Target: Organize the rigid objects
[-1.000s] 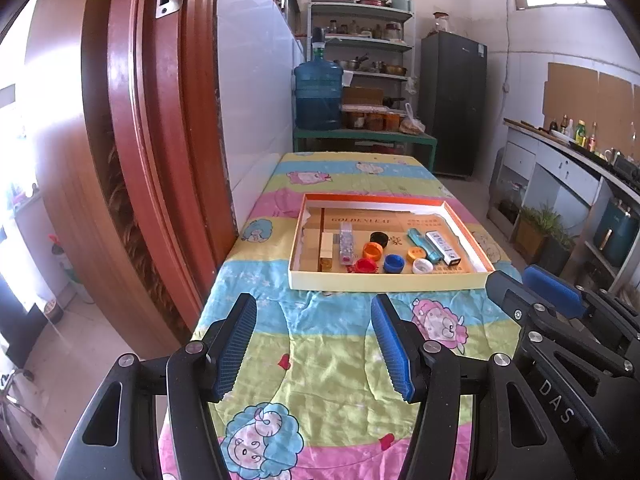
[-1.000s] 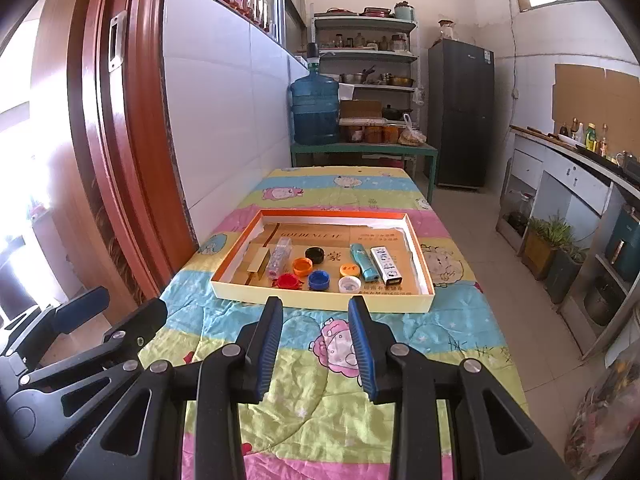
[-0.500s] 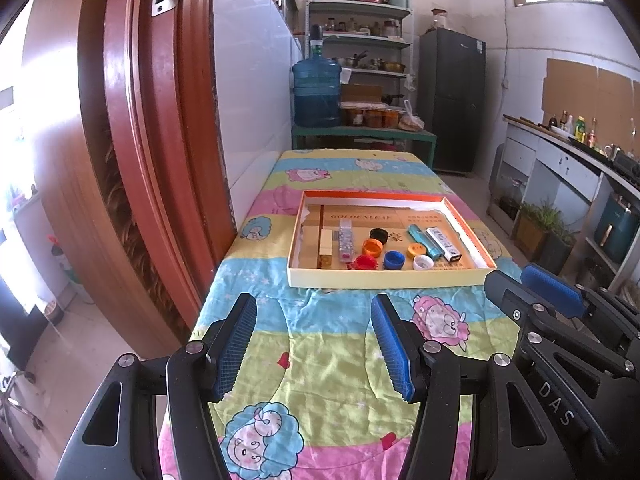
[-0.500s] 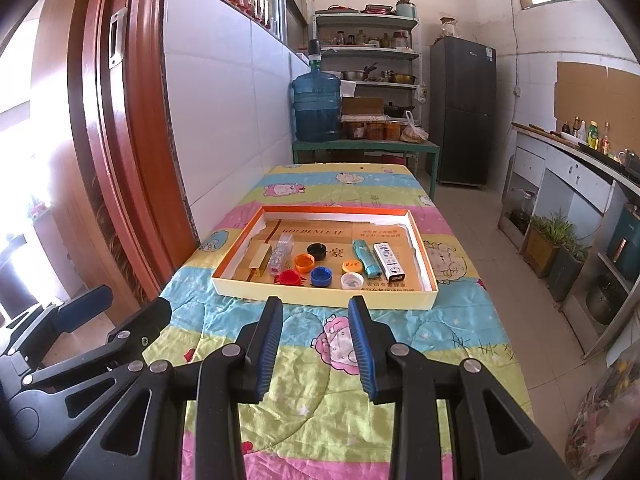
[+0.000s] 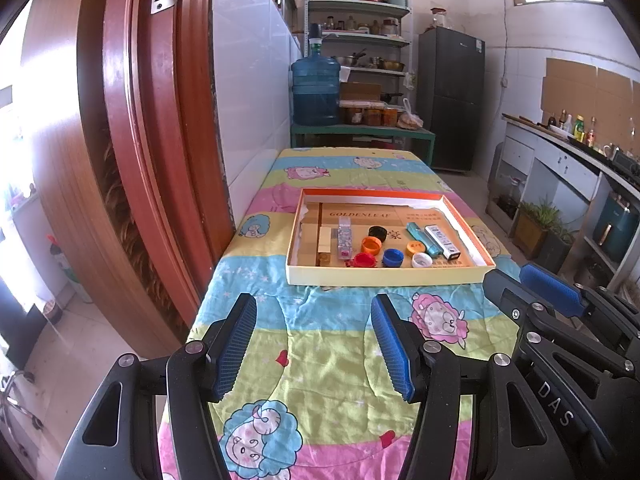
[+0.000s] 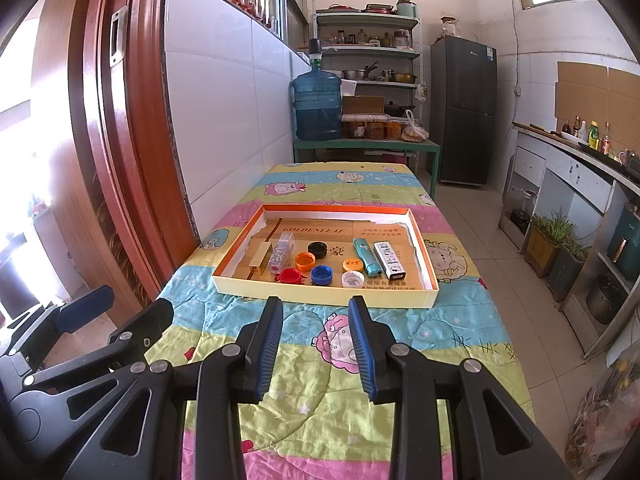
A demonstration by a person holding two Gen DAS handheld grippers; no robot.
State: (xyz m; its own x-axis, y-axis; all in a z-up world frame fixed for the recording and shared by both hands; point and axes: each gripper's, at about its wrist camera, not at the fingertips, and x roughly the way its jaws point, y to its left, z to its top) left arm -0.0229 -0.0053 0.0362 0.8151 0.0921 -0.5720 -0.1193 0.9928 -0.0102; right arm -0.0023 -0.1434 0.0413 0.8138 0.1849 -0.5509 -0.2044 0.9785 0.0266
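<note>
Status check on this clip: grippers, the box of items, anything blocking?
Left gripper open, empty; right gripper open narrower, empty. Both short of the shallow box; bottle caps and small packs inside. Nothing in the way.

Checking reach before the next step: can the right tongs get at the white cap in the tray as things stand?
Probably yes. The right tongs hang open and empty short of the tray. The white cap lies just behind the low near wall, nothing over it; the blue cap beside it leaves little room.

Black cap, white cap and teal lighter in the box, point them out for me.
black cap [image 6: 317,249], right wrist view, its top
white cap [image 6: 352,279], right wrist view, its middle
teal lighter [image 6: 365,256], right wrist view, mid-body
</note>
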